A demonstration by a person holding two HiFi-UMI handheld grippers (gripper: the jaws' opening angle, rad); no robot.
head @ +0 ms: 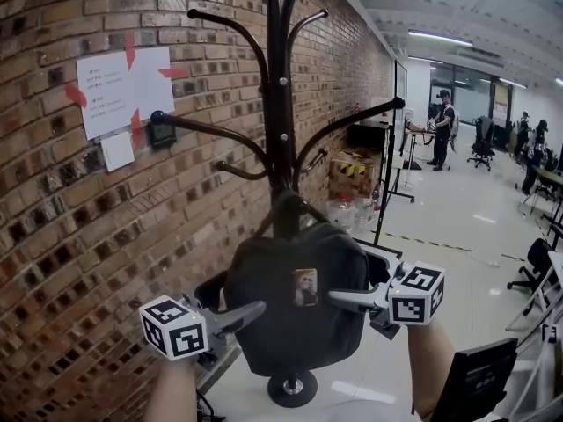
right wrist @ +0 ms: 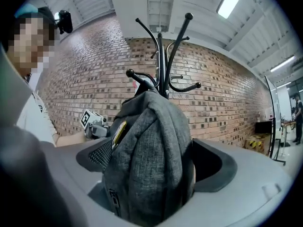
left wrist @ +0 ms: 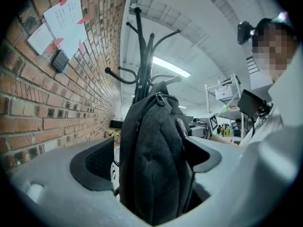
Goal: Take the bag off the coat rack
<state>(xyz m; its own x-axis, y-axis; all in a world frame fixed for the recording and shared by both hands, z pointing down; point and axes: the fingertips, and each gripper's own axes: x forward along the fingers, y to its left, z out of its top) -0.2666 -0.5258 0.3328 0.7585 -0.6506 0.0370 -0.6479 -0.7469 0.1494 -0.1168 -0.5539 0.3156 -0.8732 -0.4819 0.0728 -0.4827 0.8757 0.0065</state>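
Brick wall (head: 88, 236) behind; bag (head: 273, 315) loose within left gripper (left wrist: 149, 159) and right gripper (right wrist: 154, 162)

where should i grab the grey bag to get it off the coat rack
Take the bag by its narrow sides, left gripper from the left, right gripper from the right: it hangs upright on the coat rack, slim enough for open jaws, so probably lift upward.

Bright, even light from ceiling strip lights (right wrist: 230, 1); fisheye distortion, dark corners in 2 gripper views.
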